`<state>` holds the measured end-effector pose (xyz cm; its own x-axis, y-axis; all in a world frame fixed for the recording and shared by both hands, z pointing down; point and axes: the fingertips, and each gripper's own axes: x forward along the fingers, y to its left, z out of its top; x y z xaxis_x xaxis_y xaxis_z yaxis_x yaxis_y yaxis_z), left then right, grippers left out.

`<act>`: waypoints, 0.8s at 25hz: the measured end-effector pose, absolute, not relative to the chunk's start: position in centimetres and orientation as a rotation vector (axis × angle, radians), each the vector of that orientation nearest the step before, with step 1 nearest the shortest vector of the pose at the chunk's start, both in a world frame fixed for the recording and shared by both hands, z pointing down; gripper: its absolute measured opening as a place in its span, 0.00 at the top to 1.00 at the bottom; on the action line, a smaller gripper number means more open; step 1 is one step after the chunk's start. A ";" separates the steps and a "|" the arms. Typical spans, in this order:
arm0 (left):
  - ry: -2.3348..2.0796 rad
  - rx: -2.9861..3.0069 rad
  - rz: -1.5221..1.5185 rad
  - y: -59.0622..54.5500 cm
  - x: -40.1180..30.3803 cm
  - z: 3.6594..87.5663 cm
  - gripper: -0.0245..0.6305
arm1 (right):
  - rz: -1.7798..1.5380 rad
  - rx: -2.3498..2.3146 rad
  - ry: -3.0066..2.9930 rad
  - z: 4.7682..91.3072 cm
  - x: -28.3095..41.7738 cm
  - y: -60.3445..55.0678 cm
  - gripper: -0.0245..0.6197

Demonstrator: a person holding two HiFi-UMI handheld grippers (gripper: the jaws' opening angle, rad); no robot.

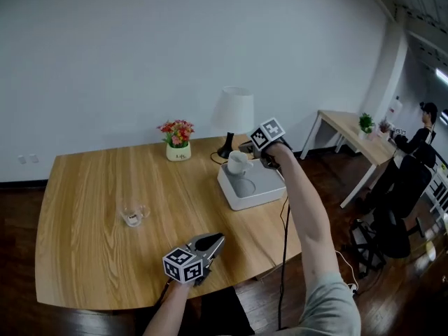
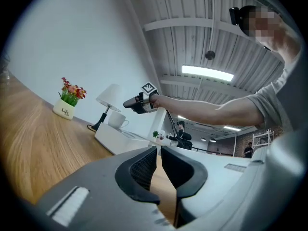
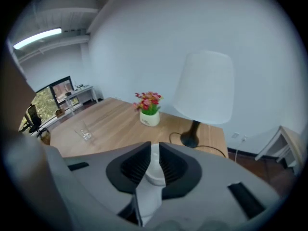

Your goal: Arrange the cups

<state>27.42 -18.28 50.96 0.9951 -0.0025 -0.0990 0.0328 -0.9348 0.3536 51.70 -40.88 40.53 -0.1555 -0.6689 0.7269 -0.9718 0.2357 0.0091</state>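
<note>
A white cup (image 1: 238, 162) hangs just above a white tray (image 1: 262, 187) at the table's far right. My right gripper (image 1: 252, 159) is shut on it, and in the right gripper view a white part of the cup (image 3: 153, 174) sits pinched between the pads. A small clear glass cup (image 1: 133, 214) stands alone on the wood at mid-left, also seen as the glass (image 3: 85, 134) in the right gripper view. My left gripper (image 1: 215, 241) rests low near the table's front edge, jaws nearly together with nothing between them.
A white lamp (image 1: 233, 114) with a black base and cord stands behind the tray. A flower pot (image 1: 178, 140) sits at the table's back edge. A second table (image 1: 353, 135) and a seated person (image 1: 413, 159) are off to the right.
</note>
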 end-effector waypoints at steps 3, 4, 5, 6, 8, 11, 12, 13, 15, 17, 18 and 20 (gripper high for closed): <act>-0.012 2.767 -0.188 -19.1 26.1 50.1 0.90 | 0.455 1.364 -2.095 38.8 44.1 -41.0 0.86; -0.031 2.771 -0.195 -19.3 25.4 49.9 0.90 | 0.398 1.303 -2.145 38.8 41.4 -40.8 0.86; -0.048 2.774 -0.203 -19.5 24.6 49.6 0.90 | 0.357 1.240 -2.186 39.2 38.7 -40.5 0.86; -0.064 2.775 -0.213 -19.6 23.6 49.3 0.90 | 0.326 1.181 -2.221 39.9 36.2 -40.2 0.86; -0.101 2.767 -0.239 -20.0 21.5 48.7 0.90 | 0.262 1.081 -2.285 41.1 31.3 -39.6 0.86; -0.200 2.739 -0.256 -21.4 17.4 48.5 0.90 | 0.160 0.968 -2.361 42.7 24.2 -39.5 0.86; -0.238 2.728 -0.261 -22.0 16.0 48.5 0.90 | 0.143 0.938 -2.373 43.3 22.0 -39.7 0.86; -0.272 2.717 -0.271 -22.6 14.7 48.6 0.90 | 0.129 0.911 -2.379 43.8 19.9 -39.9 0.86; -0.326 2.696 -0.303 -23.3 12.2 48.7 0.91 | 0.112 0.855 -2.389 44.7 16.1 -40.3 0.86; -0.365 2.668 -0.343 -23.9 10.4 49.1 0.93 | 0.131 0.805 -2.416 44.9 12.8 -40.7 0.86; -0.379 2.648 -0.366 -24.2 9.6 49.2 0.93 | 0.143 0.789 -2.430 44.8 11.4 -41.0 0.85; -0.397 2.616 -0.414 -24.6 8.3 49.0 0.94 | 0.173 0.766 -2.442 44.8 9.1 -41.6 0.85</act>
<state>8.29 -24.61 49.05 0.9132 -0.3431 -0.2198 -0.2050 -0.8531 0.4798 9.10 -41.62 44.76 -0.6744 -0.4859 0.5559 -0.5594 0.8277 0.0449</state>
